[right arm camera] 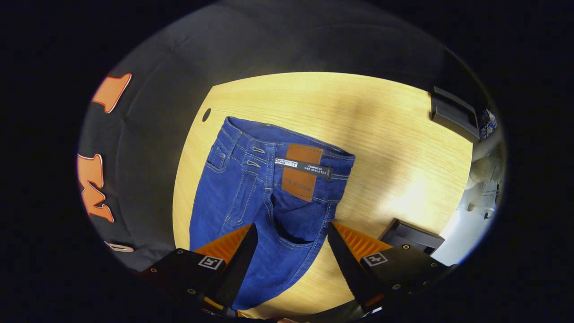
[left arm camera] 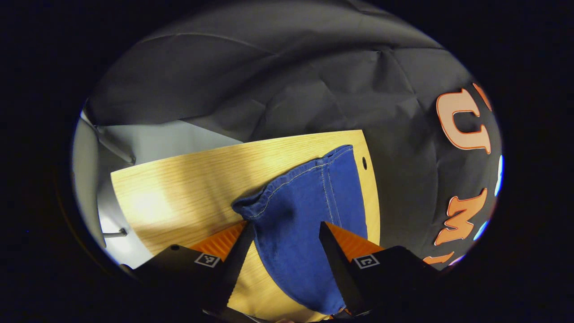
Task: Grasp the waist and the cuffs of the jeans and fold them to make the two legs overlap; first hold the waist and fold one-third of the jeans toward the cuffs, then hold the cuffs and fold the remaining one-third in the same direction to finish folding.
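Blue jeans lie on a light wooden table. In the left gripper view the cuff end of the jeans [left arm camera: 309,197] stretches away from me, its hem toward the table's far edge. My left gripper [left arm camera: 284,237] is open, hovering over the leg, fingers either side of the cloth. In the right gripper view the waist of the jeans [right arm camera: 287,161] shows with a brown leather patch [right arm camera: 301,172] and belt loops. My right gripper [right arm camera: 291,240] is open above the seat area, just short of the waistband.
The wooden table [right arm camera: 381,130] has a small hole near its edge [right arm camera: 206,115]. Dark boxes [right arm camera: 453,114] stand at the table's right corner, and another dark object [right arm camera: 410,235] sits near my right finger. Black cloth hangs behind the table.
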